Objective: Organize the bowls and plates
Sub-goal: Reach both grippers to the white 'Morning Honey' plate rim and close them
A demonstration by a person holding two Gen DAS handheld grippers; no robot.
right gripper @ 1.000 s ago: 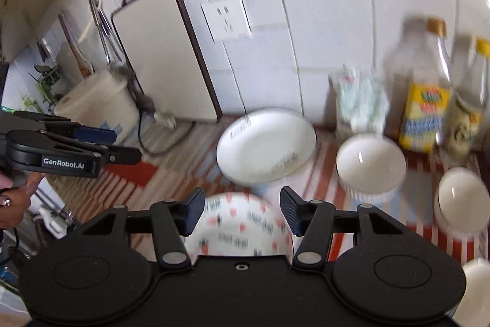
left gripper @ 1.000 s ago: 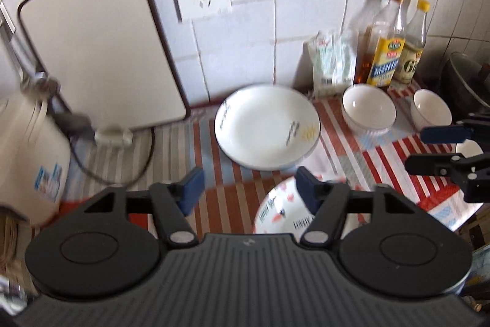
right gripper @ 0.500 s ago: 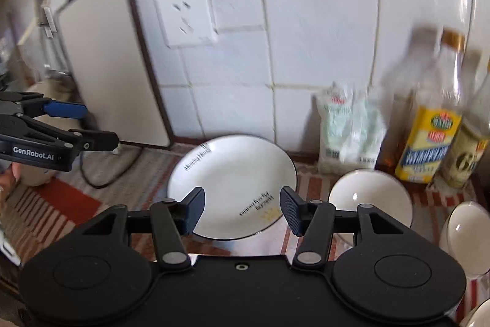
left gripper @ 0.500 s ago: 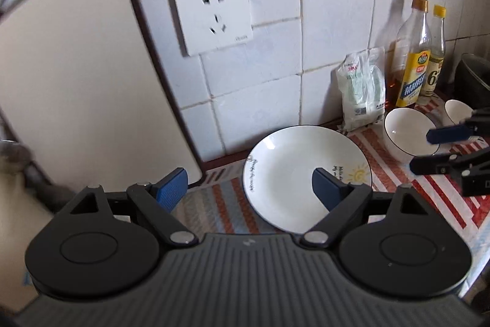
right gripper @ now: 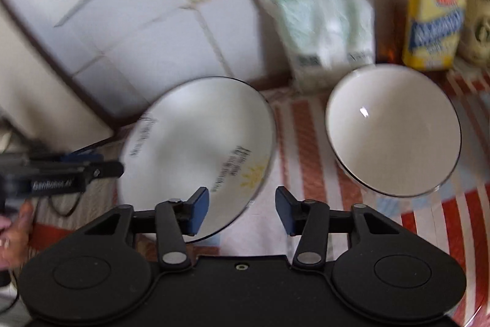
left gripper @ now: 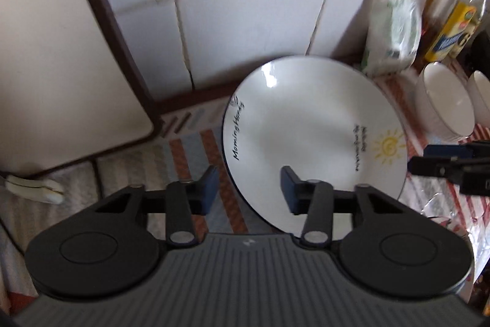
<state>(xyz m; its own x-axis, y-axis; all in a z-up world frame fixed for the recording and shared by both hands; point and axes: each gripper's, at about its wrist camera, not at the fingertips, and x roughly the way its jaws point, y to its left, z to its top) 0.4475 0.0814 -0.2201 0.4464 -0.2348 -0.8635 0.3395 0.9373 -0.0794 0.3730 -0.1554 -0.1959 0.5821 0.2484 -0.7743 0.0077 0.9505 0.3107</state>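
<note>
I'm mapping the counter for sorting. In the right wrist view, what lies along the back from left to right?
Cutting board → white plate → white bag → white bowl → yellow-labelled bottle.

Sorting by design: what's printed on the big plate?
White plate, black lettering, yellow sun; clearest in the left wrist view.

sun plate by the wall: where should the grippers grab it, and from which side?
Probably the thin rim, one on each side. The sun plate lies flat on the striped cloth, so only its raised edge offers a pinch. The left gripper already straddles the near-left rim, jaws open; the right gripper faces the near-right rim, away from the bowl.
</note>
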